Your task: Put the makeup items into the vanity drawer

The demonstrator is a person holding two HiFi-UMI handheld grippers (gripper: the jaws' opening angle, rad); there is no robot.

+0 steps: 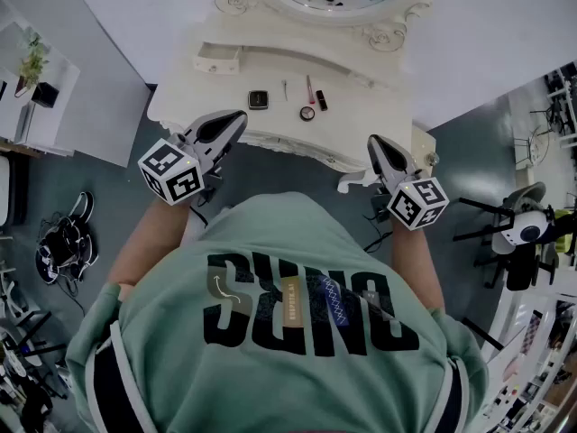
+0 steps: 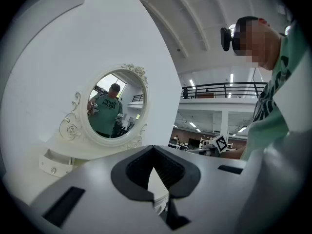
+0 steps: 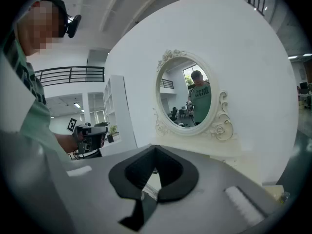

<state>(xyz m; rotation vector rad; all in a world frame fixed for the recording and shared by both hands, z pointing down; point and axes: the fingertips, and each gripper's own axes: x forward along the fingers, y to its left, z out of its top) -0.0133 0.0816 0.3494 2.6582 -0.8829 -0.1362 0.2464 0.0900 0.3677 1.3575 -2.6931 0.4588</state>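
Several makeup items lie on the white vanity top [image 1: 361, 106]: a black square compact [image 1: 259, 99], a thin stick [image 1: 284, 89], a pink pencil [image 1: 309, 89], a round compact [image 1: 307, 113] and a dark lipstick [image 1: 321, 101]. No open drawer shows along the vanity's front edge [image 1: 297, 144]. My left gripper [image 1: 236, 117] hovers at the front left edge, shut and holding nothing. My right gripper [image 1: 376, 142] hangs off the front right edge, also shut and holding nothing. Both gripper views face the oval mirror [image 2: 113, 108] [image 3: 187, 99], with the left gripper [image 2: 156, 155] and the right gripper [image 3: 155, 152] closed.
A small raised drawer box [image 1: 216, 59] sits at the vanity's back left, also seen as a drawer box [image 2: 53, 164] with a knob. Shoes [image 1: 63, 242] lie on the grey floor at the left. A chair and stand [image 1: 518, 233] are at the right.
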